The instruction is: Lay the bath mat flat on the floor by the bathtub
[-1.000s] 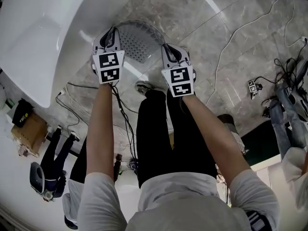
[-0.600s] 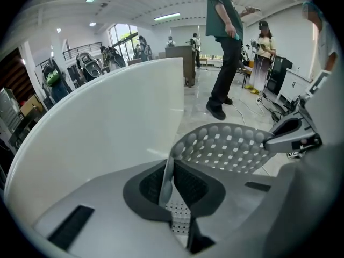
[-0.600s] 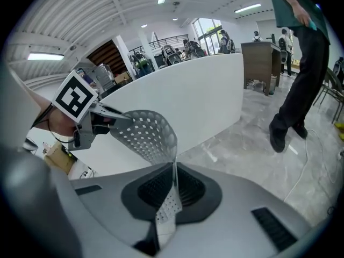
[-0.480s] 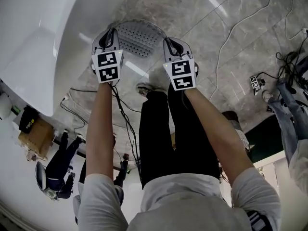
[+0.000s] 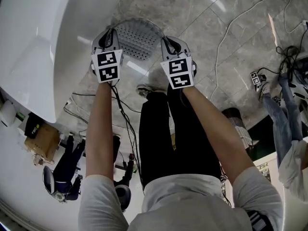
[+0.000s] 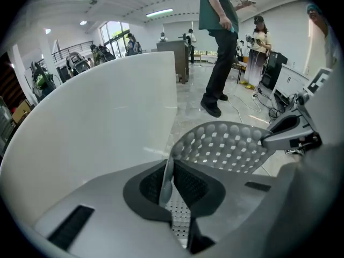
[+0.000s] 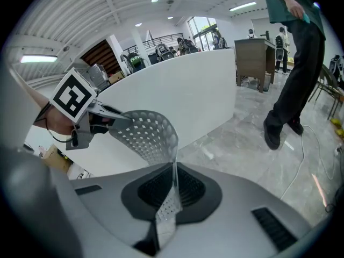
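A clear grey bath mat with rows of small holes hangs in the air between my two grippers, bowed into an arch over the marble floor. My left gripper is shut on the mat's left edge, right beside the white bathtub. My right gripper is shut on the mat's right edge. In each gripper view the thin mat stands pinched edge-on between the dark pads and curves across to the other gripper. The tub wall stands just behind the mat.
Cables run over the floor at the right and below the tub. A person in dark trousers stands a few steps off past the tub's end. A cardboard box sits at the left. My own leg and shoe are under the mat.
Both grippers and the mat have shifted slightly up in the head view and closer to the tub. The grip on both edges is unchanged.
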`<state>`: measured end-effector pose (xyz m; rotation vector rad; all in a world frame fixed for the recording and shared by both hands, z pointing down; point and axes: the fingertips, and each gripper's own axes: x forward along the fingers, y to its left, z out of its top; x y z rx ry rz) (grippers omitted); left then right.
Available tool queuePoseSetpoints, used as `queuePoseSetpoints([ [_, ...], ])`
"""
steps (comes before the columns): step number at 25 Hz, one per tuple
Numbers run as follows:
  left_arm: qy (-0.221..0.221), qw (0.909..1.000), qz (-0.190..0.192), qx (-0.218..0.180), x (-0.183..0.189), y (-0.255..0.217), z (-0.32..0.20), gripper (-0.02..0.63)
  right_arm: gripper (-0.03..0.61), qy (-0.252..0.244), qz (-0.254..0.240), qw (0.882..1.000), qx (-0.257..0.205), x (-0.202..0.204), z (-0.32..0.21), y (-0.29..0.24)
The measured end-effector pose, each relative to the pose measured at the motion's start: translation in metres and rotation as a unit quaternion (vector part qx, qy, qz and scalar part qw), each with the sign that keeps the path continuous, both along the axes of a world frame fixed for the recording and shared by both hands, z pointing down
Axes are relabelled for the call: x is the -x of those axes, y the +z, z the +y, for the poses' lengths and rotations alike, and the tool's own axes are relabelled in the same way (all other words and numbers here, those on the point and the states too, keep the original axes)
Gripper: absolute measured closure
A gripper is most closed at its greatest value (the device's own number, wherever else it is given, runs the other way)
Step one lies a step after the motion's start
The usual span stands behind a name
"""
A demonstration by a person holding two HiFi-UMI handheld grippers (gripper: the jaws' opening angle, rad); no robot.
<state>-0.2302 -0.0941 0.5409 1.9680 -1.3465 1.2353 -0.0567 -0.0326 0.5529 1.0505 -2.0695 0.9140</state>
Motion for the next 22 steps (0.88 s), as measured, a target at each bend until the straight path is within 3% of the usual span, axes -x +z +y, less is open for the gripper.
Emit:
queuePoseSetpoints([
  [5, 0.006, 0.9999, -0.004, 0.010, -0.003, 0.001, -0.001, 0.586, 0.560, -0.014, 0.011, 1.000, -0.003, -0.004, 0.000, 0.002],
  [16, 0.043, 0.9990, 0.012, 0.004, -0.010, 0.010, -0.005, 0.586, 0.561, 0.037, 0.018, 0.999, -0.003, -0.015, 0.002, 0.014],
  [22, 0.072, 0.9973, 0.016, -0.007, -0.022, 0.026, -0.021, 0.586, 0.561, 0.030, 0.022, 0.999, -0.010, -0.023, 0.006, 0.023],
])
